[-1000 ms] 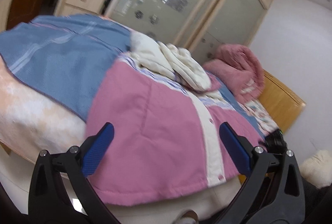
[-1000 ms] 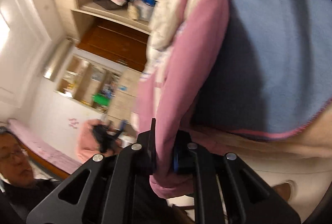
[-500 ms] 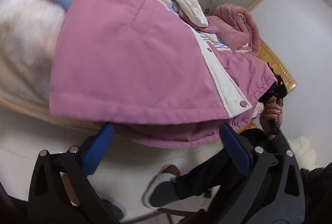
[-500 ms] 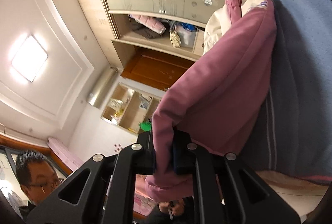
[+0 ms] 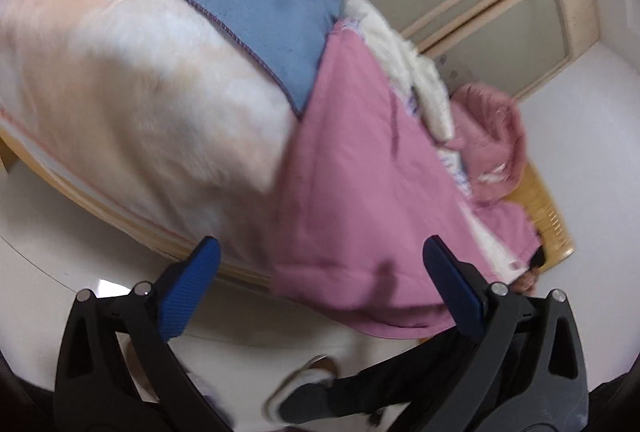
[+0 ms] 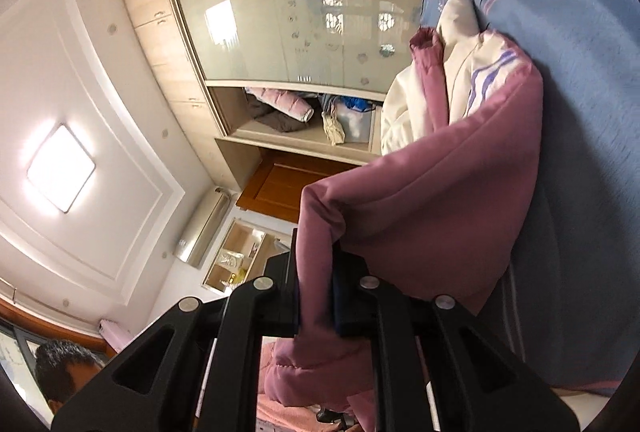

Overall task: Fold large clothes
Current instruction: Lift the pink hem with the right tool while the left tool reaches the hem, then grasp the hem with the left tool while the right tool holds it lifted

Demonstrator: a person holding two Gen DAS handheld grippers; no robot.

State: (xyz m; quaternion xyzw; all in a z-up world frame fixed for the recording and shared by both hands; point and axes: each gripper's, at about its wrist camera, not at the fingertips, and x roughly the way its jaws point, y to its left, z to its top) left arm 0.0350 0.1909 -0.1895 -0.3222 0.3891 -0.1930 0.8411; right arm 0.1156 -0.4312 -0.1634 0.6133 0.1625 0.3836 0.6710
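Observation:
A large pink padded jacket point(image 5: 360, 200) with a white placket and cream hood lining lies on the bed, its hem hanging over the bed's near edge. My left gripper point(image 5: 320, 292) is open, its blue pads point(image 5: 188, 288) either side of the hanging hem, low by the bed's side. My right gripper point(image 6: 316, 296) is shut on a fold of the pink jacket point(image 6: 420, 216) and holds it lifted off the blue blanket point(image 6: 580, 112). The cream hood point(image 6: 452, 72) bunches at the far end.
The bed carries a blue blanket point(image 5: 248, 4) over a peach cover point(image 5: 132, 92). A second pink garment point(image 5: 492, 136) lies by the wooden headboard point(image 5: 548, 224). A wardrobe with frosted doors point(image 6: 304, 20) stands behind. My shoe point(image 5: 304, 388) is on the white floor.
My left gripper has dropped lower and swung left along the bed's edge, still open. My right gripper has kept its hold on the jacket and raised it further off the blanket.

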